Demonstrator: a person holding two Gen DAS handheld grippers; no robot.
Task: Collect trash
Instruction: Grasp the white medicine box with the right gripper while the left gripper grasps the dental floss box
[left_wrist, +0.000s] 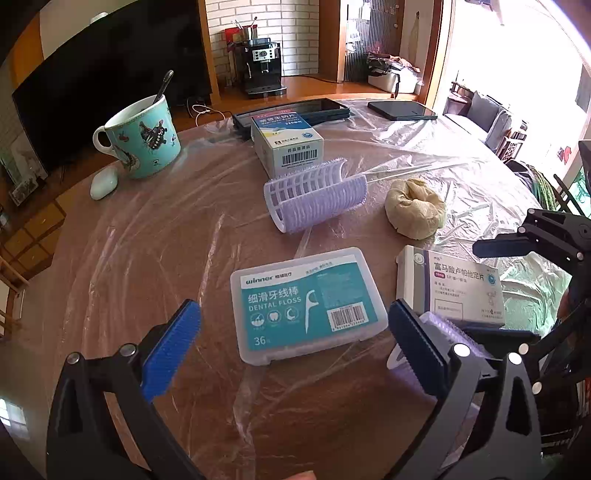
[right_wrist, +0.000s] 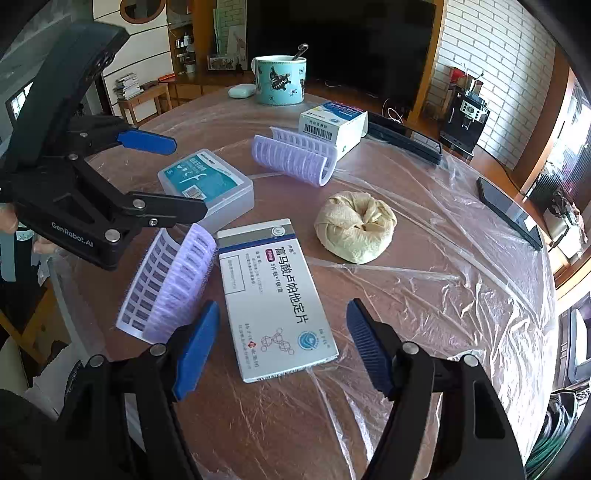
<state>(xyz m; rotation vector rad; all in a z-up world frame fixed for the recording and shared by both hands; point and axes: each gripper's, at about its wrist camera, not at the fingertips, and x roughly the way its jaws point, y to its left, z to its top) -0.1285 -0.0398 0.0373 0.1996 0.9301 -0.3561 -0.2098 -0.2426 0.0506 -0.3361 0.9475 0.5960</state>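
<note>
A crumpled beige paper wad (left_wrist: 415, 208) (right_wrist: 355, 227) lies on the round table covered in clear plastic film (left_wrist: 155, 236) (right_wrist: 461, 295). My left gripper (left_wrist: 295, 339) is open and empty, its fingers either side of a dental floss box (left_wrist: 304, 302) (right_wrist: 207, 184). My right gripper (right_wrist: 282, 347) is open and empty, hovering over a white medicine box (right_wrist: 275, 295) (left_wrist: 452, 284). The left gripper also shows in the right wrist view (right_wrist: 184, 177). The right gripper's fingers (left_wrist: 517, 243) show at the right edge of the left wrist view.
Two purple hair rollers (left_wrist: 316, 194) (right_wrist: 170, 284) lie on the table, one beside the right gripper's left finger. Another medicine box (left_wrist: 286, 142) (right_wrist: 332, 123), a teal mug with a spoon (left_wrist: 142, 142) (right_wrist: 280, 79), a white earbud case (left_wrist: 104, 182), and dark tablets (left_wrist: 400, 109) sit further back.
</note>
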